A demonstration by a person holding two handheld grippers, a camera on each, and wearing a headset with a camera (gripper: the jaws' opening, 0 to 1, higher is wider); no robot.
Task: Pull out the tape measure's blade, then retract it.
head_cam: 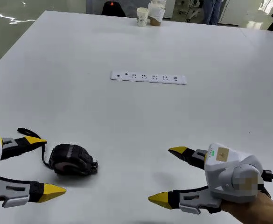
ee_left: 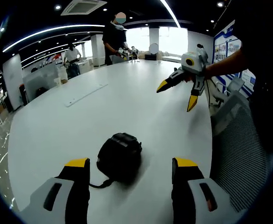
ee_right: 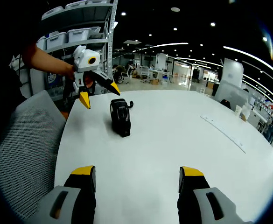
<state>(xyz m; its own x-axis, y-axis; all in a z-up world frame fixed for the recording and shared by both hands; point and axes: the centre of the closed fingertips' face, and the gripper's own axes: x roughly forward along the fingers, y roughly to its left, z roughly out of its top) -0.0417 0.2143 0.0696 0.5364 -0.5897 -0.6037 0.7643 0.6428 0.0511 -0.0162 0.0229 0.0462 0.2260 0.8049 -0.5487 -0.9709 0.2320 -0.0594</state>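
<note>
On the white table [head_cam: 127,112], the left gripper [head_cam: 47,164] and right gripper [head_cam: 166,174] hold their jaws apart, empty. The black tape measure [head_cam: 71,159] lies just ahead of the left jaws; its case looks rigid and fairly heavy: clamp its flanks, then pinch the thin end hook [head_cam: 94,165]

Prob. open-plan office: big white mtg table [head_cam: 197,116], power strip [head_cam: 148,77], shelves [ee_right: 75,43] w/ bins [ee_right: 82,33].

We see a broad white table [head_cam: 197,116] with a white power strip [head_cam: 148,77] lying flat near its middle and a paper cup [head_cam: 142,17] standing just beside a second cup [head_cam: 156,14] at its far edge — and, beside the table, a grey mesh chair [ee_right: 19,154] in front of shelving [ee_right: 110,32] that carries pale storage bins [ee_right: 80,33].
</note>
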